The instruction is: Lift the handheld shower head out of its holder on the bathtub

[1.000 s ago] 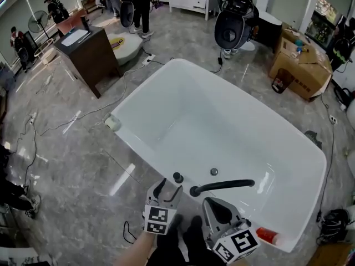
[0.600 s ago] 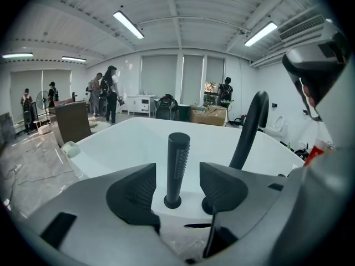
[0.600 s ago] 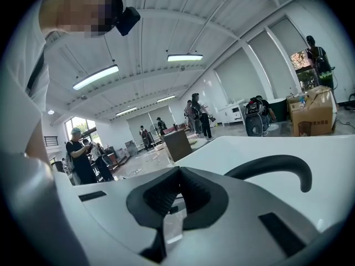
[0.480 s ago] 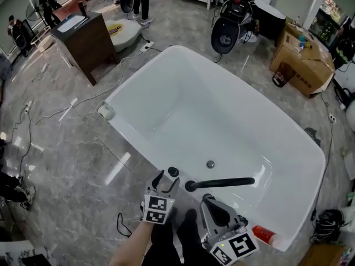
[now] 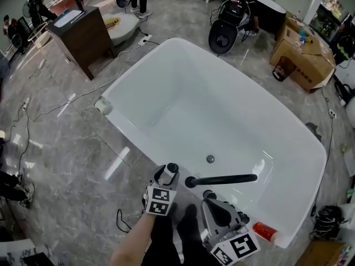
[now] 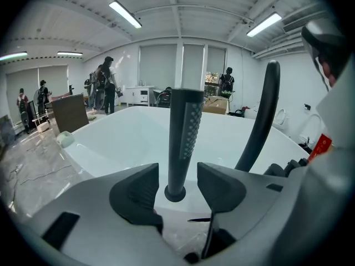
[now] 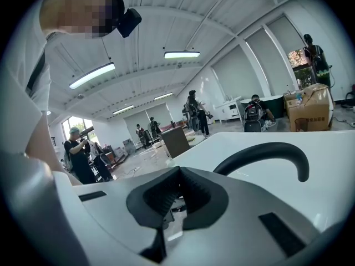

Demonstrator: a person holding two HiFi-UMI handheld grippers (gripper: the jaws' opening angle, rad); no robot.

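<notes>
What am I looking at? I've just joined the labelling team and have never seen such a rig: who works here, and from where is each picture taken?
There is no robot: a person holds a two-jaw tool in each hand. The wide picture comes from a camera on the person's head, looking down at a white bathtub with a black faucet spout. The other two come from cameras riding on each tool. The left tool has its jaws on either side of the upright handheld shower head on the tub's rim. They have just been closing but do not press it yet. The right tool is shut and empty.
</notes>
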